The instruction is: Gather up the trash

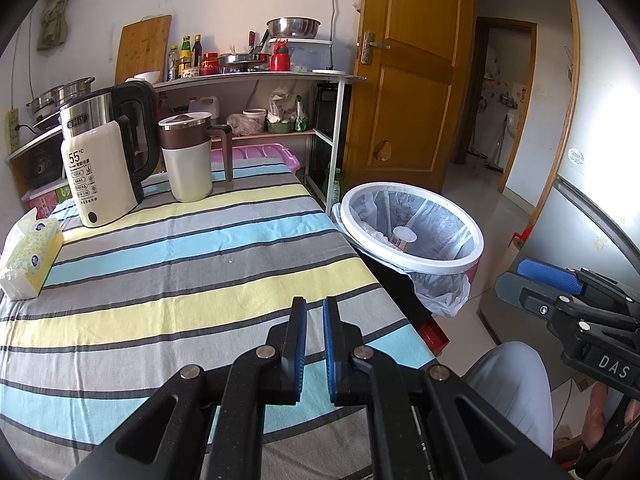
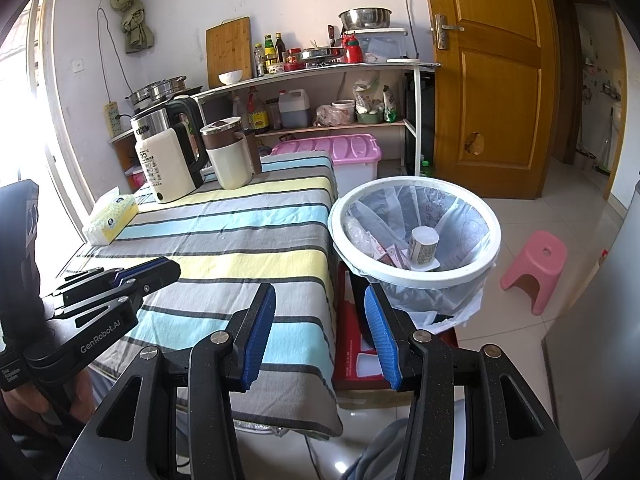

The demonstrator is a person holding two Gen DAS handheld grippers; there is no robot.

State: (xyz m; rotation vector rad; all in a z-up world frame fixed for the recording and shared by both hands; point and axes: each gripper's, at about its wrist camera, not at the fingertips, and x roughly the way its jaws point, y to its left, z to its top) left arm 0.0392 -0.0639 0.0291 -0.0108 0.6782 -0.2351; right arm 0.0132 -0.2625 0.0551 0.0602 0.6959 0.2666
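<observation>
Plainly, the table [image 2: 256,232] under its striped cloth takes up most of both views, and it carries only household things along the far edge: a kettle [image 1: 106,156], a jug [image 1: 190,156] and a tissue pack [image 1: 30,254], none of which looks like rubbish. Just off the table's right corner stands the bin [image 2: 414,232], lined with a plastic bag and set close, probably so rubbish can be dropped straight in. The trash lies at its bottom: a small cup [image 2: 422,247] and some flattened packaging [image 2: 390,256]. The right gripper [image 2: 320,330] hangs near the bin with its jaws wide apart and nothing between them. The left gripper [image 1: 315,346] hangs over the cloth, jaws nearly together with a narrow gap, also empty. Judging by this, collecting seems largely done.
</observation>
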